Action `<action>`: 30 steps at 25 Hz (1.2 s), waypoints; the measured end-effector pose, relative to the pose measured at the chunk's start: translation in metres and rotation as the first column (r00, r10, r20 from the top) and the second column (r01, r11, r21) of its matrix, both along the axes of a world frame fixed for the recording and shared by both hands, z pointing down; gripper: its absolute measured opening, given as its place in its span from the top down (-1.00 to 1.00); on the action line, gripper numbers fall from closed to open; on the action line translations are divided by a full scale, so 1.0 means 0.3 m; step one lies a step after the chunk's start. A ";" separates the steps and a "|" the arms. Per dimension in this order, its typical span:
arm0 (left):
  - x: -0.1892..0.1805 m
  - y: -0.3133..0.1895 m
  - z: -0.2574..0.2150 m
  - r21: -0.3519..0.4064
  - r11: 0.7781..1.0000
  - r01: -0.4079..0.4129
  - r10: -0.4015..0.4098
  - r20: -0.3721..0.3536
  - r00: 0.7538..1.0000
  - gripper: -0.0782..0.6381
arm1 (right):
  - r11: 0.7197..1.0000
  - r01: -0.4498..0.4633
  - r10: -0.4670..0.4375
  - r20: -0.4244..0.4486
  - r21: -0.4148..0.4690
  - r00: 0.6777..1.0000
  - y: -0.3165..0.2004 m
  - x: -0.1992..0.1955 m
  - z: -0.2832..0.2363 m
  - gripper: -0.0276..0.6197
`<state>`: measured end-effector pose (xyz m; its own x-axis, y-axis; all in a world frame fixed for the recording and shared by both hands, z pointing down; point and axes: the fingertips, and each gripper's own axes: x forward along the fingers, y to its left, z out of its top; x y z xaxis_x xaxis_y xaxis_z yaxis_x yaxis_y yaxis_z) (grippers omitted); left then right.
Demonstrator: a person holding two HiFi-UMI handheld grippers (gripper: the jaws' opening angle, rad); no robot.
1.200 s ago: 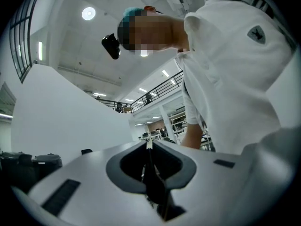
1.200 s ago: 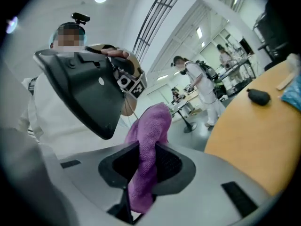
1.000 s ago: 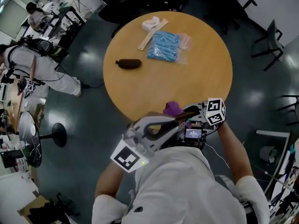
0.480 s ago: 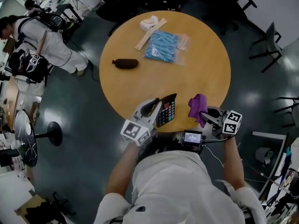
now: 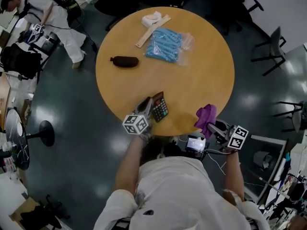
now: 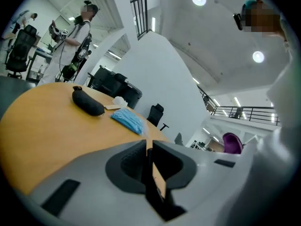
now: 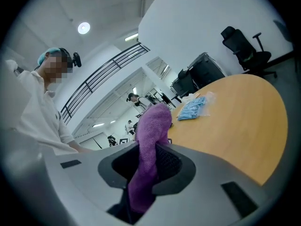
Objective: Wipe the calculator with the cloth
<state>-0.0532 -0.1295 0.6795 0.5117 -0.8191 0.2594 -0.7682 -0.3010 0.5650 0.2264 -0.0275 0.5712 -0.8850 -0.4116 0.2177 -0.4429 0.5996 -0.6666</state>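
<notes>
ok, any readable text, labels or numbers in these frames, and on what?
None legible.
calculator: key print too small to read.
small screen at the person's chest: lit, too blurred to read.
Cubes on left tool and right tool: square marker patterns only, no words.
cloth: no label visible.

Left gripper (image 5: pixel 149 107), calculator (image 5: pixel 159 107) in jaws: lowered from chest height to near edge of desk (image 5: pixel 201 80). Right gripper (image 5: pixel 214 127), cloth (image 5: pixel 205 116): shifted right.

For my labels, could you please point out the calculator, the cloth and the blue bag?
calculator (image 5: pixel 159 108), head view, keypad
cloth (image 5: pixel 206 115), head view, bunched middle
blue bag (image 5: pixel 164 44), head view, middle
</notes>
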 end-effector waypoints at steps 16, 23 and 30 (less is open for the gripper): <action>-0.107 -0.032 0.207 -0.175 0.984 -0.014 0.031 0.096 0.995 0.66 | 1.000 -0.002 0.002 0.019 -0.025 1.000 -0.016 -0.072 0.007 0.64; -0.158 -0.009 0.278 -0.306 0.952 0.021 0.047 0.214 0.976 0.63 | 1.000 -0.010 0.010 0.020 -0.018 1.000 -0.014 -0.102 0.002 0.64; -0.177 -0.010 0.263 -0.311 0.949 0.058 0.048 0.323 0.945 0.62 | 1.000 -0.016 0.016 0.025 0.001 1.000 -0.005 -0.120 -0.006 0.64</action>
<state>-0.1064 -0.1324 0.7583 0.3525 -0.6713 0.6520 -0.9253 -0.1459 0.3501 0.1905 -0.0291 0.5694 -0.8834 -0.4258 0.1955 -0.4357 0.5931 -0.6770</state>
